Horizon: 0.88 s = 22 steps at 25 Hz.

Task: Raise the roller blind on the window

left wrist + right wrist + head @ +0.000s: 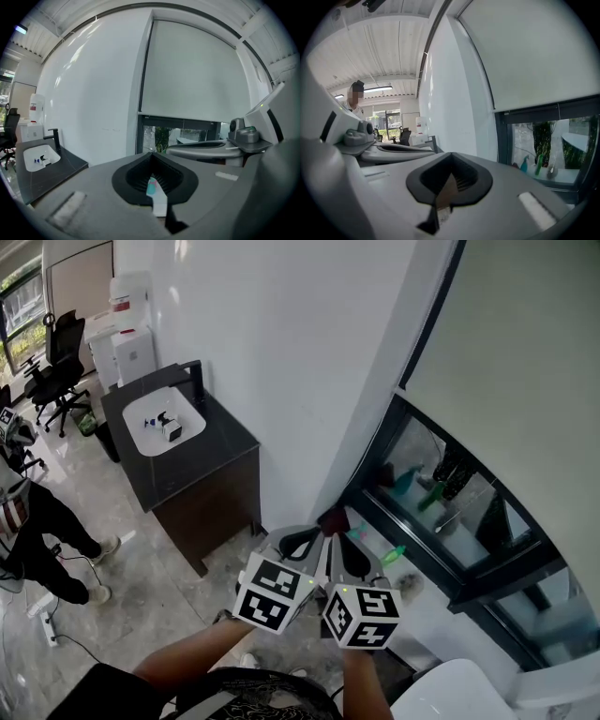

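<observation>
The pale roller blind [525, 362] hangs over most of the window, ending at a bottom bar above a strip of bare glass in a dark frame [469, 521]. It fills the upper middle of the left gripper view [197, 75] and the upper right of the right gripper view [534, 51]. Both grippers are held side by side low in the head view, pointing at the wall corner beside the window. My left gripper [302, 538] [152, 180] is shut with nothing in it. My right gripper [354, 549] [450, 180] is also shut and empty. Neither touches the blind.
A dark cabinet with a white sink [178, 442] stands against the white wall to the left. Teal and green spray bottles [403, 482] stand at the window sill. A person [28, 521] stands at far left, with office chairs [56, 362] behind.
</observation>
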Motion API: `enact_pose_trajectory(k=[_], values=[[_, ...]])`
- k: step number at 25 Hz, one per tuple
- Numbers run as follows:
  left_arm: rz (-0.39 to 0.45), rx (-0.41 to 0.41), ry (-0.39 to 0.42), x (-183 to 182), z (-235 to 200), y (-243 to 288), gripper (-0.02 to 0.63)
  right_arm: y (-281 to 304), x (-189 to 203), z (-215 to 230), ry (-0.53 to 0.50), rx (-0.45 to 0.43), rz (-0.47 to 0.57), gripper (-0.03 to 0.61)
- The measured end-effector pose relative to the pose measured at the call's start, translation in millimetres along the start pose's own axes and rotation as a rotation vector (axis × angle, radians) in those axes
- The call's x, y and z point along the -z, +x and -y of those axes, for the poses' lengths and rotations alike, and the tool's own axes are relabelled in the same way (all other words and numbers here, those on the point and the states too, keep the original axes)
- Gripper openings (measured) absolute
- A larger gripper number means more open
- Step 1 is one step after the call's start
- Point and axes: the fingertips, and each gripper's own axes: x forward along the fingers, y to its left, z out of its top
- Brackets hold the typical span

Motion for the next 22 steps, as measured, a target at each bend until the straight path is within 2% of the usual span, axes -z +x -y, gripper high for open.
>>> enact_pose_trajectory(k=[11, 22], values=[[-0.002, 0.019, -0.013, -9.6, -23.4, 43.2, -0.003, 39.4, -9.4, 23.5, -0.014, 0.011, 0.000, -0.006], [0.026, -0.055, -0.036, -39.2, -21.1, 130.2, -0.002, 84.0, -33.9, 98.4, -0.039, -0.094, 0.012, -0.006]])
